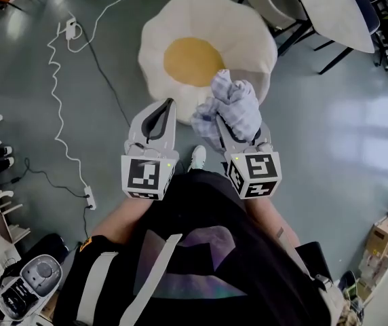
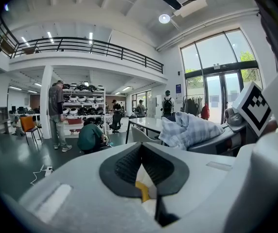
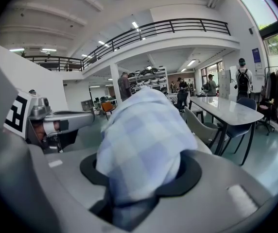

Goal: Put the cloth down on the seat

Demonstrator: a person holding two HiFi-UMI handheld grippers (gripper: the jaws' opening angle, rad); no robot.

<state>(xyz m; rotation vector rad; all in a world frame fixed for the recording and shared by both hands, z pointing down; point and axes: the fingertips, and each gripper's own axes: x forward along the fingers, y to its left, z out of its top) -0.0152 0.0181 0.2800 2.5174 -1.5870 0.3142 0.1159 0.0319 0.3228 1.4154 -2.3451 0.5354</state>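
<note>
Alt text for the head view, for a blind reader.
Seen from above, the right gripper holds a bunched checked cloth over a fried-egg-shaped seat on the grey floor. The left gripper beside it is shut and empty.

There are two hand-held grippers (image 1: 171, 102) (image 1: 220, 119), one checked cloth (image 1: 238, 104) and one egg-shaped seat (image 1: 180, 19).
</note>
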